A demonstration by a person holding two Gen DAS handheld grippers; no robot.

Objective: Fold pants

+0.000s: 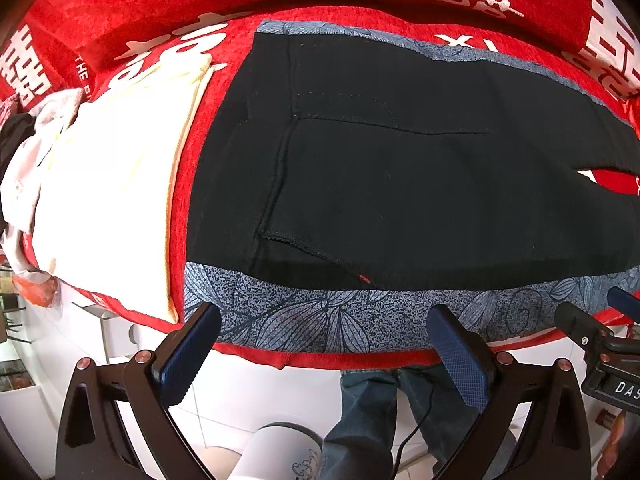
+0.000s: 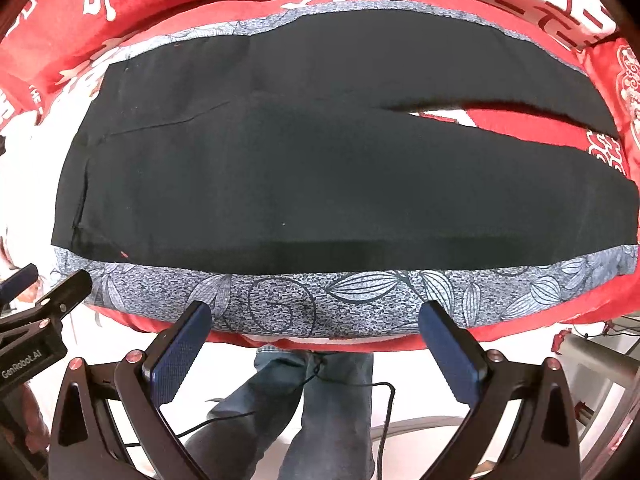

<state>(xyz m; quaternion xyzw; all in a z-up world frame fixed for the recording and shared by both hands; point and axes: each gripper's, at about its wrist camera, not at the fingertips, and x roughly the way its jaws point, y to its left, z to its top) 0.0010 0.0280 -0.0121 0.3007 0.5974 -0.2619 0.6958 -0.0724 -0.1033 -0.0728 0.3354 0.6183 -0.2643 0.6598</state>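
Both spread wide, gripping nothing: left tongs (image 1: 324, 316), right tongs (image 2: 316, 312), near black pants (image 2: 320, 168) lying flat on patterned cloth (image 2: 280, 300).

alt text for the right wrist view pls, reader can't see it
Black pants lie spread flat on a blue-grey leaf-print cloth over a red cover with white characters, their two legs parting toward the right. The right tongs sit open and empty at the cloth's near edge, with the left tongs just entering at the left edge.
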